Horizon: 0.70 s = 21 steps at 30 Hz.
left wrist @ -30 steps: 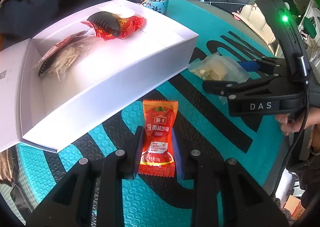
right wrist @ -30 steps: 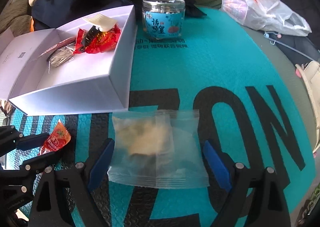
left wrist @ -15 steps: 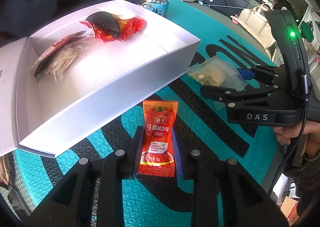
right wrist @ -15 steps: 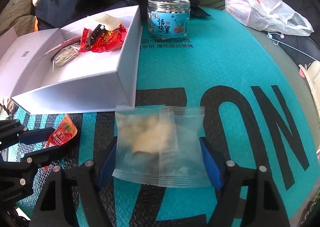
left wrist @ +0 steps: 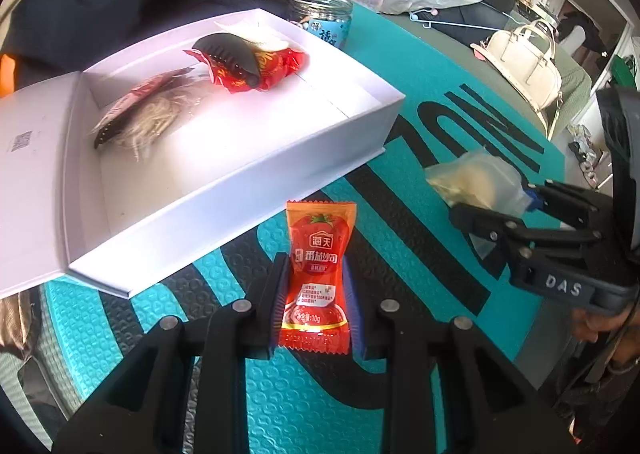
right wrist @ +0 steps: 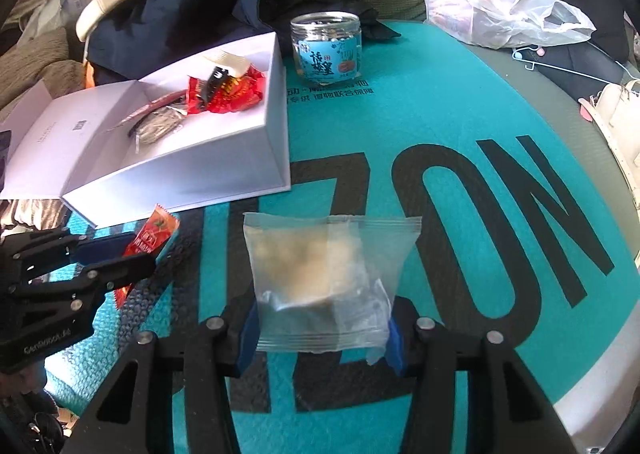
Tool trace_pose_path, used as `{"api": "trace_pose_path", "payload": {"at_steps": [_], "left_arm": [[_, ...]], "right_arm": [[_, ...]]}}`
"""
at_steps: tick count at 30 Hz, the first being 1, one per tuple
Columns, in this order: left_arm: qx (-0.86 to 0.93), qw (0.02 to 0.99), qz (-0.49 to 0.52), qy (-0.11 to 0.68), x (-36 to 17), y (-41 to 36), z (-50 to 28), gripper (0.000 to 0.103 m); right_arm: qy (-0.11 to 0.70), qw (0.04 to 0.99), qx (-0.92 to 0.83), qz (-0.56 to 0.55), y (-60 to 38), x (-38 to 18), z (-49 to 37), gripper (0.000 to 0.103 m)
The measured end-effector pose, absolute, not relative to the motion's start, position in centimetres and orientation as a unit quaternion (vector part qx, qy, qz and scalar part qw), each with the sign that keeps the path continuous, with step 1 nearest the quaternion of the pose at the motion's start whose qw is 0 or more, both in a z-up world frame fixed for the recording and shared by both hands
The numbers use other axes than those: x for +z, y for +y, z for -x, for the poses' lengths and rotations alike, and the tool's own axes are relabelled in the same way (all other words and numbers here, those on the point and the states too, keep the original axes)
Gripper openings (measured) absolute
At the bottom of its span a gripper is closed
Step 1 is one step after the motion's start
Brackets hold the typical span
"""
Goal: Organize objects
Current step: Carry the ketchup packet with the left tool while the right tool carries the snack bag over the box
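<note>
My left gripper (left wrist: 316, 294) is shut on a red ketchup sachet (left wrist: 318, 270) just in front of the open white box (left wrist: 248, 174). My right gripper (right wrist: 322, 328) is shut on a clear bag of pale snack (right wrist: 324, 270), held a little above the teal mat. The box holds a red wrapper (left wrist: 260, 66), a black comb (left wrist: 228, 50) and a packet of thin sticks (left wrist: 152, 122). In the right wrist view the box (right wrist: 224, 174) lies to the left, with the left gripper (right wrist: 116, 258) and sachet (right wrist: 150, 234) below it.
A clear jar with a blue label (right wrist: 328, 48) stands behind the box. A white plastic bag (right wrist: 504, 10) lies at the back right. A cream handbag (left wrist: 524, 58) sits off the mat's right edge. Dark clothing is piled behind the box.
My right gripper has closed on the clear snack bag and lifted it slightly. My left gripper stays shut on the sachet and has risen a little.
</note>
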<state>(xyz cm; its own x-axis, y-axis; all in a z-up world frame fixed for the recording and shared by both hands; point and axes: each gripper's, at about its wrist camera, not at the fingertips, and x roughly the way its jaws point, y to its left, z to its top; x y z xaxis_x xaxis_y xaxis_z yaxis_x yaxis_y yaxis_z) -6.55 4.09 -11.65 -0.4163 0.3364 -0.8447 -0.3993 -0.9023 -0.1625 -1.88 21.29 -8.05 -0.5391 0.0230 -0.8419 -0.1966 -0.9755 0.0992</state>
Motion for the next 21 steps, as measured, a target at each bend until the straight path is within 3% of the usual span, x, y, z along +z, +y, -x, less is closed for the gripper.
{"api": "trace_pose_path", "payload": {"at_steps": [21], "left_arm": [[0.865,0.192,0.463,0.028,-4.5,2.7,2.9,0.025]], "right_arm": [[0.085,0.009,0.893,0.442,17.9,-3.5,-2.4,0.051]]}}
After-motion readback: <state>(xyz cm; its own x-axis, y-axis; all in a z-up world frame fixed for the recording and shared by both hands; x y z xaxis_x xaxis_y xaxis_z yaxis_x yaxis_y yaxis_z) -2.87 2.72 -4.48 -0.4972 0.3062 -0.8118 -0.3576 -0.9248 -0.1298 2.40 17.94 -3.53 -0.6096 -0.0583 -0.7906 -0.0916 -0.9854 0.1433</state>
